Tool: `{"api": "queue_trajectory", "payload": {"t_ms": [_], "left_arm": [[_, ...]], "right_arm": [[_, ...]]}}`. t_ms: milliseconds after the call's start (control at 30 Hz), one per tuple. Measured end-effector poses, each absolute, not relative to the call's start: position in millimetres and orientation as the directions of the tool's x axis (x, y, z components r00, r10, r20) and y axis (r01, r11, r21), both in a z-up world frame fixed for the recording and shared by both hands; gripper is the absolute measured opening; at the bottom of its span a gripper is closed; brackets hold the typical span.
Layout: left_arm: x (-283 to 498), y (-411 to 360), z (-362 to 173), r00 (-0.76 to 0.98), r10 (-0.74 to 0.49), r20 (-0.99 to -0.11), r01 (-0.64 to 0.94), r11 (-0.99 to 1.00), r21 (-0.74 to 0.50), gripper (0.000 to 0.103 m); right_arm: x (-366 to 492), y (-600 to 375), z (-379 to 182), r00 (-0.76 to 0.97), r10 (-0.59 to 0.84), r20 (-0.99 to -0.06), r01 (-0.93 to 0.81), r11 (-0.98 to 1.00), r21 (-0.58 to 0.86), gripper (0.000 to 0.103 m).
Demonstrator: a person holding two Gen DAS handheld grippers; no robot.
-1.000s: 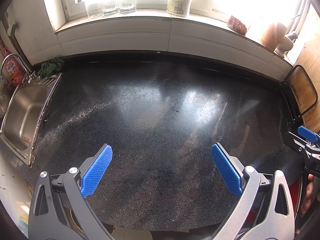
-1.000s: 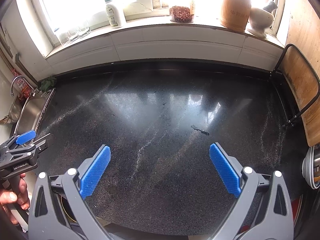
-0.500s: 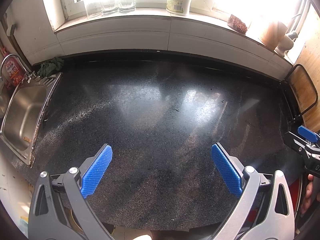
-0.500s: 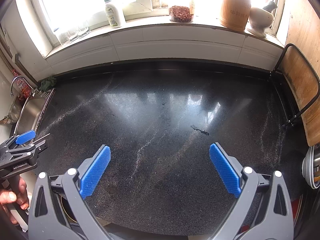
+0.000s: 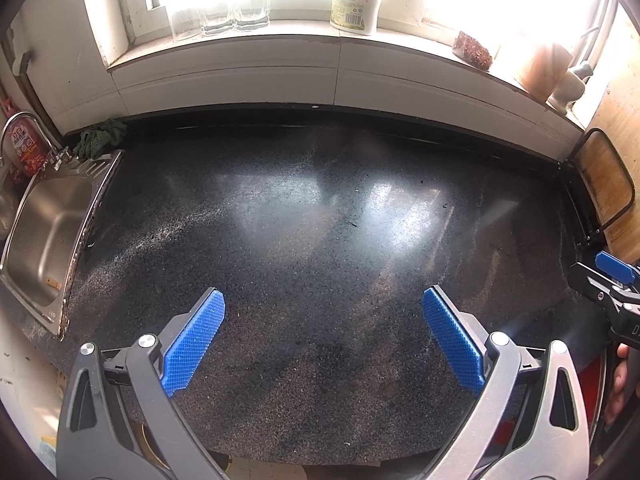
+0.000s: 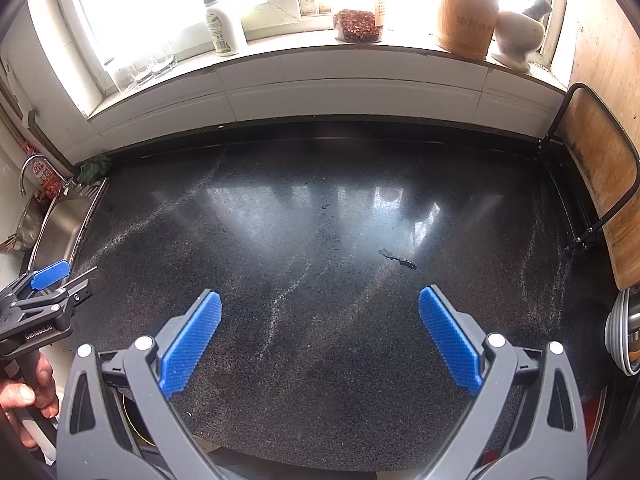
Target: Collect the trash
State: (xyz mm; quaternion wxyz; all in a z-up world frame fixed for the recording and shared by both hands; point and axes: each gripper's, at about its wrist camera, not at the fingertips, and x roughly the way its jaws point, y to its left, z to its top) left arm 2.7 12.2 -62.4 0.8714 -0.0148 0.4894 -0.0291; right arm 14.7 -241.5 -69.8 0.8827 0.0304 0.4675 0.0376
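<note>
While both tools hover above the near edge of the dark speckled desk (image 6: pixel 320 240), the right hand-held gripper (image 6: pixel 320 336) has its blue pads spread wide with nothing between them, and the left hand-held gripper (image 5: pixel 324 332) is spread just as wide and equally empty. The only visible bit of trash is a small dark scrap (image 6: pixel 398 260) lying flat on the desk, at about 1 o'clock from the right hand-held gripper, ahead of its right pad and apart from it; in the left wrist view I cannot pick that scrap out among the glare patches. In the right wrist view the left tool shows at 9 o'clock, gripped by a bare hand (image 6: pixel 24 392) (only its handle and one blue tip are in sight). A steel sink (image 5: pixel 44 232) sits at 10 o'clock from the left hand-held gripper, with a green cloth (image 5: pixel 100 140) at its far corner. Along the windowsill at 12 o'clock stand a white bottle (image 6: pixel 222 28), drinking glasses (image 6: pixel 148 64), a jar of reddish pieces (image 6: pixel 358 26) and a wooden container (image 6: pixel 466 14); a wooden board (image 6: pixel 600 184) leans at 3 o'clock.
</note>
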Motion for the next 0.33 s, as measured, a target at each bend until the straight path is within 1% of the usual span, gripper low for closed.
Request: {"api": "queue_trajectory", "payload": {"t_ms": [333], "left_arm": [[7.8,9.4,-66.3,0.509,-0.061,-0.859,0.046,0.998,-0.043,0.097]], "right_arm": [[12.5,-246.4,-73.3,0.556,0.092,-0.826,-0.029,0.995,0.091,0.096]]}}
